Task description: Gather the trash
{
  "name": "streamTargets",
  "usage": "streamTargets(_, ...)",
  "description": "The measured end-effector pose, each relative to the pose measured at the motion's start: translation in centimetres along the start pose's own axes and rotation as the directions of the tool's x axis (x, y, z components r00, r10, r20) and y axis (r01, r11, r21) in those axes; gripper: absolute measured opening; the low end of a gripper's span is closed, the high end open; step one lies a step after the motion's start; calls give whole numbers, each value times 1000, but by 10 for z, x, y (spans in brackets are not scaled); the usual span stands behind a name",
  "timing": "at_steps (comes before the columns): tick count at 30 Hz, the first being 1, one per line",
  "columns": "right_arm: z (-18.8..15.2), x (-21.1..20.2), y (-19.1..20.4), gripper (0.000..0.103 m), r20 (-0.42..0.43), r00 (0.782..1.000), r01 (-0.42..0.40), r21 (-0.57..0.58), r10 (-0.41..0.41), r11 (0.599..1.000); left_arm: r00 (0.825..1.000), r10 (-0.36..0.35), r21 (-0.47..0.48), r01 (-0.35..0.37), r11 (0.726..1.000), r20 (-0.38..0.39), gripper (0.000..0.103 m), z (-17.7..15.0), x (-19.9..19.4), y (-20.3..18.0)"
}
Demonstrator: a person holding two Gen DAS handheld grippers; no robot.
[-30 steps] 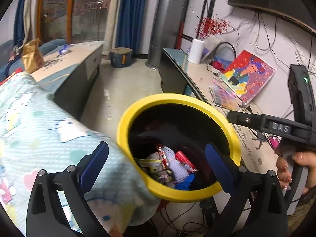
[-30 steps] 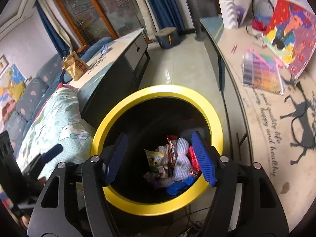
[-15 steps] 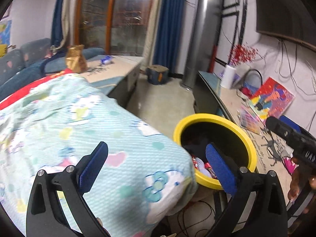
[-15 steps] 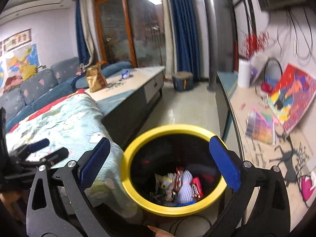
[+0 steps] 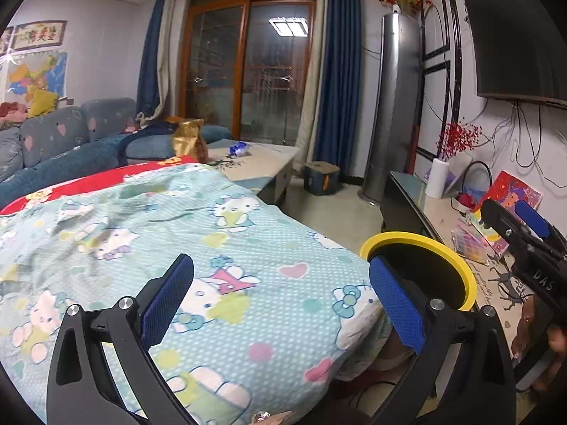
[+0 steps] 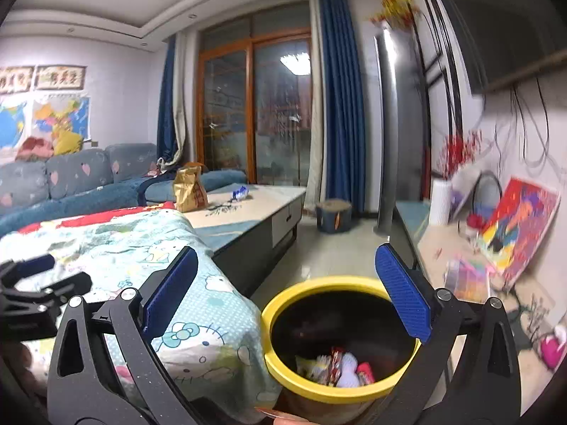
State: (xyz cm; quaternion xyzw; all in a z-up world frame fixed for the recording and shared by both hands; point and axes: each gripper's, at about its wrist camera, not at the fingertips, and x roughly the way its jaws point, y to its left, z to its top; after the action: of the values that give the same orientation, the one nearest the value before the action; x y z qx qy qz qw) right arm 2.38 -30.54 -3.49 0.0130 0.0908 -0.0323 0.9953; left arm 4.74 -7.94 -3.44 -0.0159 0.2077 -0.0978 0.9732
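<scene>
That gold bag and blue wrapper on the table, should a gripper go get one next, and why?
Probably yes: both the left gripper and right gripper are open and empty, the yellow bin already holds wrappers, and the blue wrapper lies loose on the table beside the gold bag.

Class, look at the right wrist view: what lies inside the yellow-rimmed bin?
Inside the yellow-rimmed bin lies a heap of wrappers: red, white and yellowish packets against the near wall. The dark far side looks bare. Anything beneath the heap is covered.
</scene>
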Motion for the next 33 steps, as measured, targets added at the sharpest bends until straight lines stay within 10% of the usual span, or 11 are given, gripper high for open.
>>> streamTargets(33, 0, -4, 3, 93, 3, 1000, -5, 3, 5, 1000, 999, -21, -16, 22, 1000, 49, 97, 0, -18, 0)
